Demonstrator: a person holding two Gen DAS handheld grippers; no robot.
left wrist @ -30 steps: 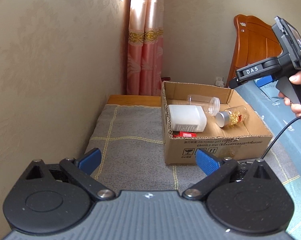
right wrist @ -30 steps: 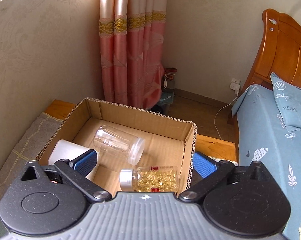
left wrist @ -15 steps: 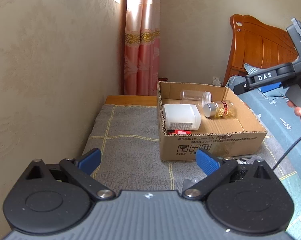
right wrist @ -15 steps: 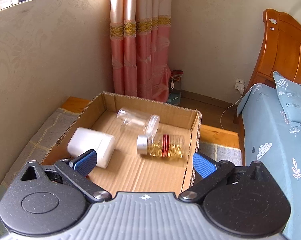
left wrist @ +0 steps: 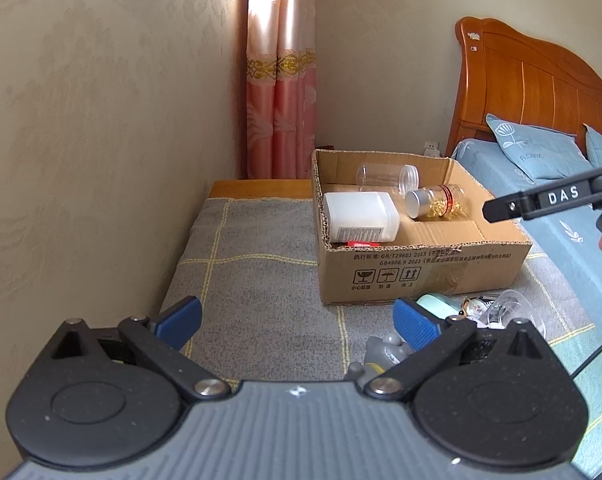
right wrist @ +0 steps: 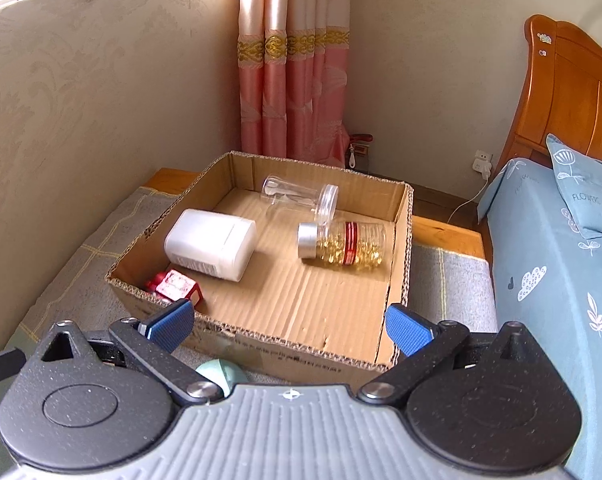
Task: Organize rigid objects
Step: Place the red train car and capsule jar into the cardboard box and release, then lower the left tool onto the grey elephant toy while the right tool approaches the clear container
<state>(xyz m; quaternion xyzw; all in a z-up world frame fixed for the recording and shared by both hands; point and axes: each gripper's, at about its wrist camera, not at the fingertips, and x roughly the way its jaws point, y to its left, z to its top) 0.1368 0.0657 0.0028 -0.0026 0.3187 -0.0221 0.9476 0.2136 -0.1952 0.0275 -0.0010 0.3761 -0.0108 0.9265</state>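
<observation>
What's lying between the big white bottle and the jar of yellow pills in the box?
Nothing: bare cardboard box floor separates the white bottle and pill jar, in the right wrist view.

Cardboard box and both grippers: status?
Left gripper open, right gripper open, both empty. Cardboard box holds four items. Loose items remain outside the box front. Nothing blocking.

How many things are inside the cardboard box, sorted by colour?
White: 1, the white plastic bottle
Clear and empty: 1, the clear jar
Clear with yellow capsules: 1, the capsule jar
Red: 1, the small red box
Total: 4 in the cardboard box
</observation>
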